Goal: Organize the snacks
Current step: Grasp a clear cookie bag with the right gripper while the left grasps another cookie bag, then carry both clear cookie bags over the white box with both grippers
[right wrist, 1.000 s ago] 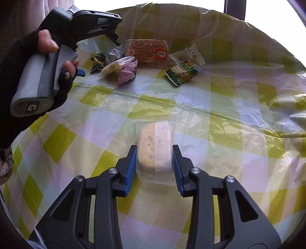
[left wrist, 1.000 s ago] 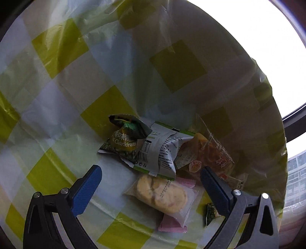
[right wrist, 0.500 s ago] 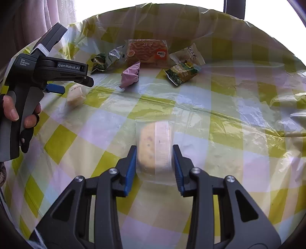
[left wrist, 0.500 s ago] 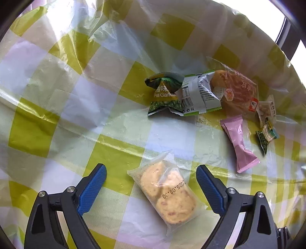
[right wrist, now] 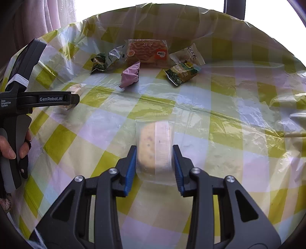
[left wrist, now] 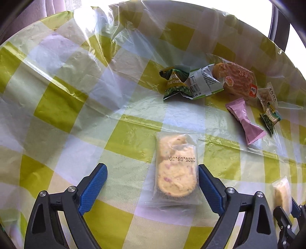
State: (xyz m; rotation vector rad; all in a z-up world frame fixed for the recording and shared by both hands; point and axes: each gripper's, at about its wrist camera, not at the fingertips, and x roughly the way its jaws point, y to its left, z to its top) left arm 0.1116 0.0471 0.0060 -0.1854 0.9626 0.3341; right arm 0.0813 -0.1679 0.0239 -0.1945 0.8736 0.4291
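Right gripper (right wrist: 154, 168) is clamped on a clear-wrapped pale biscuit packet (right wrist: 154, 146), both blue pads pressed on its sides, packet sticking forward over the yellow-and-white checked plastic tablecloth (right wrist: 220, 118); we see this same packet at the lower right edge of the left wrist view (left wrist: 282, 195).

Left gripper (left wrist: 152, 183) stands wide, nothing grasped; we see a second clear packet of 2 round yellow cookies (left wrist: 177, 168) lying flat on the cloth between its pads, date print 2025.08.30 on the wrap; the right pad sits just beside the packet's edge, we cannot tell if it touches; the left pad is well apart from it.

A person's hand (right wrist: 13, 151) in a dark fingerless glove holds the left gripper's handle at the left edge of the right wrist view.

We count 5 more snacks grouped near the far side of the table: a green pea snack bag (left wrist: 176, 84); a white-and-green packet (left wrist: 204, 81) touching it; a large orange pastry pack (left wrist: 235, 80) partly over the white one; a pink wrapped sweet (left wrist: 243, 119) just in front of the pastry; a small green packet (left wrist: 270, 117) right of the pink one, with a clear packet with black print (left wrist: 268, 95) just behind it.

Sheer curtain (right wrist: 55, 13) and bright window beyond the table.
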